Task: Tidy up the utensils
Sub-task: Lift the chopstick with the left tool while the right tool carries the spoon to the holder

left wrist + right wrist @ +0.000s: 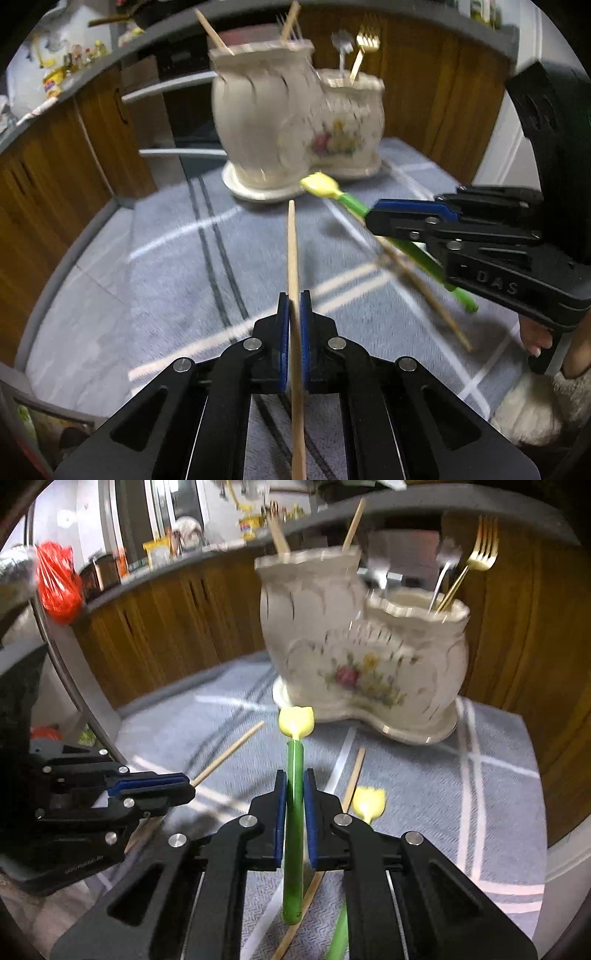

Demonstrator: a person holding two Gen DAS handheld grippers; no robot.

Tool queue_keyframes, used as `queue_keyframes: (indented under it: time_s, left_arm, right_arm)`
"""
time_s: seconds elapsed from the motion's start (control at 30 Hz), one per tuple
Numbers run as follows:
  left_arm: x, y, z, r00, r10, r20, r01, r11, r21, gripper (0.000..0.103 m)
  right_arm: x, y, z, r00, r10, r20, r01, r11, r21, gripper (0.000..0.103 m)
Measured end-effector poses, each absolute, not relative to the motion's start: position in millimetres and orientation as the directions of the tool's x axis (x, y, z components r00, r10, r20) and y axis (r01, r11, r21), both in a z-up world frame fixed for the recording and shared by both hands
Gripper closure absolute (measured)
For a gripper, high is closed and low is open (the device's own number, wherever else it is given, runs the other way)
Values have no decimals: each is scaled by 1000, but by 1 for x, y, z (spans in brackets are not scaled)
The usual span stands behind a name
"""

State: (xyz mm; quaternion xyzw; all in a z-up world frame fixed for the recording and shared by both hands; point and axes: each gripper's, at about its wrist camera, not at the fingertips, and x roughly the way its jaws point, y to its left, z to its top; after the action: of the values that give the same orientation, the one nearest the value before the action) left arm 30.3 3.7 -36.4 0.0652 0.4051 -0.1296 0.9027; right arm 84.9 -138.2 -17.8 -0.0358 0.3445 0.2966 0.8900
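My left gripper (294, 299) is shut on a wooden chopstick (293, 251) that points toward the white floral ceramic holder (295, 122). To the right, my right gripper (369, 216) is shut on the green handle of a utensil with a yellow tulip-shaped head (319, 184). In the right wrist view the right gripper (294, 775) clamps that green handle (294, 755), lifted off the cloth. The left gripper (188, 784) is at the left with its chopstick (232, 751). The holder (362, 657) has chopsticks in its taller part and a gold fork (480, 554) in the lower part.
A second yellow-headed green utensil (369, 801) and a loose chopstick (352, 779) lie on the blue-grey checked cloth (480, 775). Wooden cabinet fronts (166, 635) curve behind the holder. A red bag (57, 583) sits at the far left. A person's hand (535, 339) holds the right gripper.
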Motion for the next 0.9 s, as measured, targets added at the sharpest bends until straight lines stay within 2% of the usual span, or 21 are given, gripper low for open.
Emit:
queue_keyframes:
  time_s: [0.23, 0.5, 0.57, 0.67, 0.73, 0.9]
  left_arm:
    - [19, 14, -6, 771, -230, -593, 267, 963, -26, 97]
    - [15, 11, 24, 869, -274, -412, 284, 958, -39, 97]
    - [19, 10, 31, 878, -280, -389, 285, 958, -46, 97]
    - [27, 11, 44, 896, -278, -347, 279, 959, -49, 97]
    - [34, 16, 55, 897, -312, -313, 298, 950, -92, 97]
    - [52, 24, 70, 904, -339, -262, 308, 939, -155, 97]
  right_arm:
    - [80, -160, 10, 666, 552, -502, -538, 821, 189, 94]
    - [77, -185, 55, 830, 507, -232, -482, 862, 160, 94]
    - [81, -191, 66, 844, 501, -193, -474, 864, 173, 94]
    - [88, -196, 78, 854, 500, -142, -475, 861, 181, 94]
    - [97, -195, 83, 854, 505, -123, -481, 857, 184, 94]
    - [123, -192, 95, 840, 533, -104, -503, 836, 221, 94]
